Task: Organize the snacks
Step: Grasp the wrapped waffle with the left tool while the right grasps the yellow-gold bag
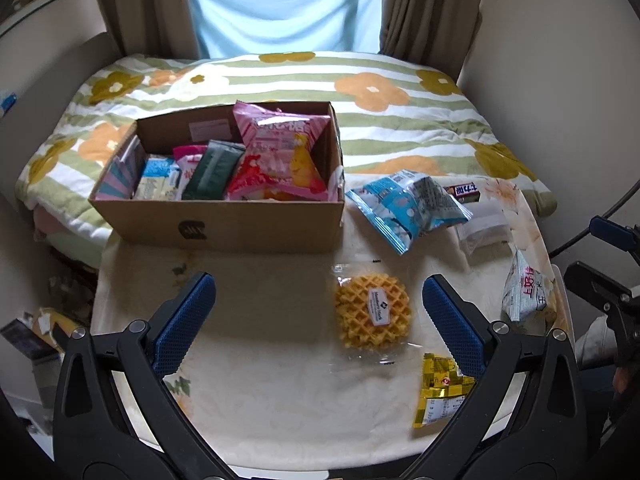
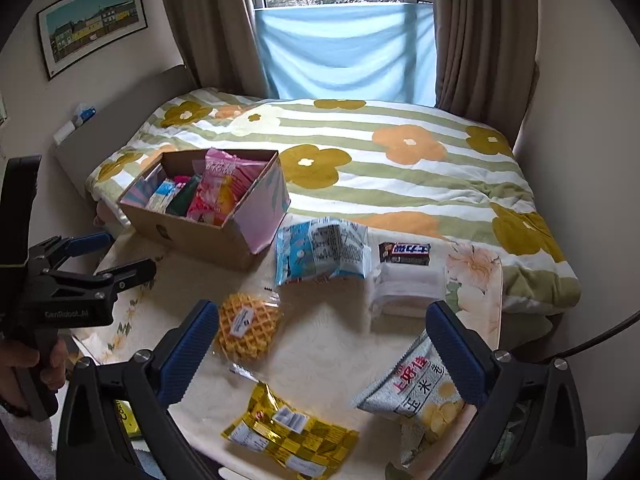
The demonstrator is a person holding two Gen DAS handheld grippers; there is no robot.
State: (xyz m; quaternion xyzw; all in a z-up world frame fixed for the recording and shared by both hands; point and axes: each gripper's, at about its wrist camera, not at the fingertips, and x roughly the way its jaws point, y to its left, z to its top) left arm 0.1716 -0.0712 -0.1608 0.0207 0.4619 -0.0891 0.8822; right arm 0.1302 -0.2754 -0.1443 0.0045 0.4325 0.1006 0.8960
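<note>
- Cardboard box point(image 1: 224, 216) is sitting at the far edge of the surface point(image 1: 260, 400), already holding several snack packets.
- Six items are lying loose outside the box: waffle point(image 1: 373, 312), blue bag point(image 1: 408, 208), chocolate bar point(image 2: 404, 253), white pack point(image 2: 406, 288), gold packet point(image 2: 292, 432), corn-snack bag point(image 2: 416, 388).
- Left gripper point(image 1: 316, 312) is hovering wide, empty, in front of the box.
- Right gripper point(image 2: 324, 344) is likewise gaping, holding nothing.
- Judgement: task roughly half finished.

One cardboard box point(image 2: 188, 236); six loose snack packets; two grippers.
</note>
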